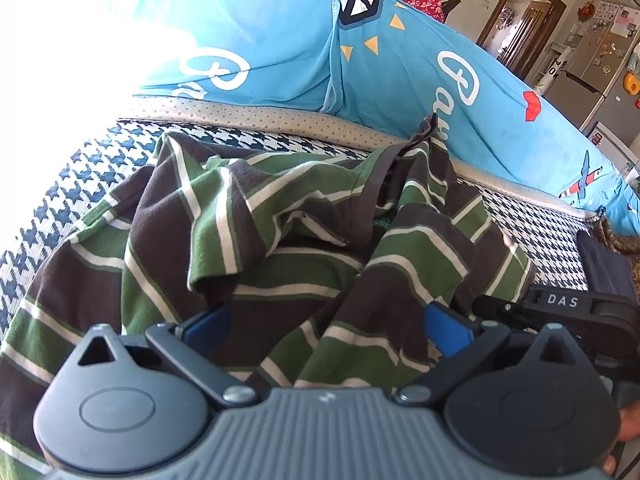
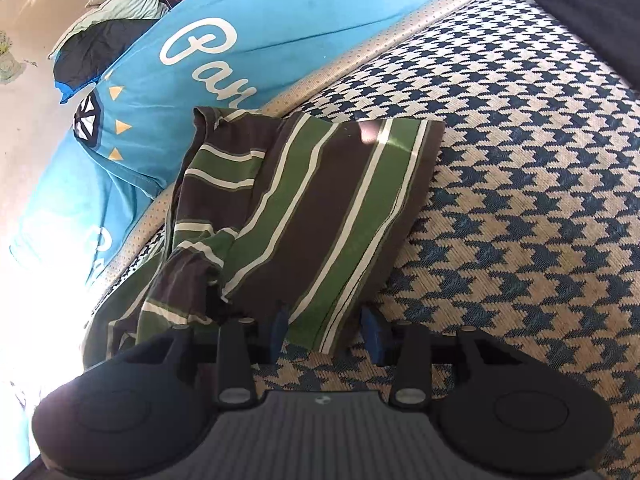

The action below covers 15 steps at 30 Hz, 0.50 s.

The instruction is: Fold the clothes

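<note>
Between both grippers' fingers: striped shirt [image 1: 280, 240].

Left tool [image 1: 326, 320] points steeply down, blue pads [image 1: 206, 322] spread wide apart, striped cloth bunched between them. Right tool [image 2: 326, 330] tilts down too, its pads [image 2: 370, 330] partly apart, straddling a cloth edge. A hand [image 1: 624, 436] shows at the frame's lower right.

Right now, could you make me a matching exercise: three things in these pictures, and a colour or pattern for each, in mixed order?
Things:
1. crumpled cotton shirt
2. woven seat cover
3. soft back cushion with white lettering

Looks:
a. bright blue
b. brown, green and white stripes
c. navy and cream houndstooth

Pairs: 1-b, 2-c, 3-a
</note>
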Available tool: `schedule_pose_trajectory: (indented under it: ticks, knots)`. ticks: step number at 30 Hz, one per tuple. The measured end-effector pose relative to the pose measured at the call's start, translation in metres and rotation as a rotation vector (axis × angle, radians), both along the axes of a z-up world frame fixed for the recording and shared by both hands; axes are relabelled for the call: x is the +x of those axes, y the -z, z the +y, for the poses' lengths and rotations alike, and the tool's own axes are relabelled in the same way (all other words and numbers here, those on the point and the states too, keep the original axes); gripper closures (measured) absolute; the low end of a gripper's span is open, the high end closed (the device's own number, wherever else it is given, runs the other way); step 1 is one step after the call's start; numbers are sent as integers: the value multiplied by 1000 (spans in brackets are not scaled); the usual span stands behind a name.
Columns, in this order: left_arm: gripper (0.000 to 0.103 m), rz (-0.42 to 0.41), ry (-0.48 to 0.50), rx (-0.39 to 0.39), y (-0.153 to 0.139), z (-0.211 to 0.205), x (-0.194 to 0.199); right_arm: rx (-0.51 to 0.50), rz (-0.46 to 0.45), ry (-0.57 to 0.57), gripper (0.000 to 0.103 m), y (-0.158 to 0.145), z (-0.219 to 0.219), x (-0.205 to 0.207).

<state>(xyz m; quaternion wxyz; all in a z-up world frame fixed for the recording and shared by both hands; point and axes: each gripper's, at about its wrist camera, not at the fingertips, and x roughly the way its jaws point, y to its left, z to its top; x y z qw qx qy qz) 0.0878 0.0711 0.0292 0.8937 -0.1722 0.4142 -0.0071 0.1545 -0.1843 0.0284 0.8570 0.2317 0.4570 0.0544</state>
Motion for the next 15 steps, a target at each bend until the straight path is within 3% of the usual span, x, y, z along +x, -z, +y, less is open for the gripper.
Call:
schedule_pose_trajectory:
  ticks: [1,3,5,10,15]
  knots:
    - [0,3,-1,0,0,0,0,-20,-11,4,65,0,3,0]
    - [0,12,-4,3,0,0,0,-62,-32,7,87,0,7,1]
    - [0,14,-7,5,-2,-1,-2,-107,-51,7,92,0,10,2]
    - [0,12,-10,20,-10,0,-8,-98,-66,60,96,-10,0,2]
    - [0,17,7,26,-17,-4,-15,-228,-239,148,96,-45,-24,-3]
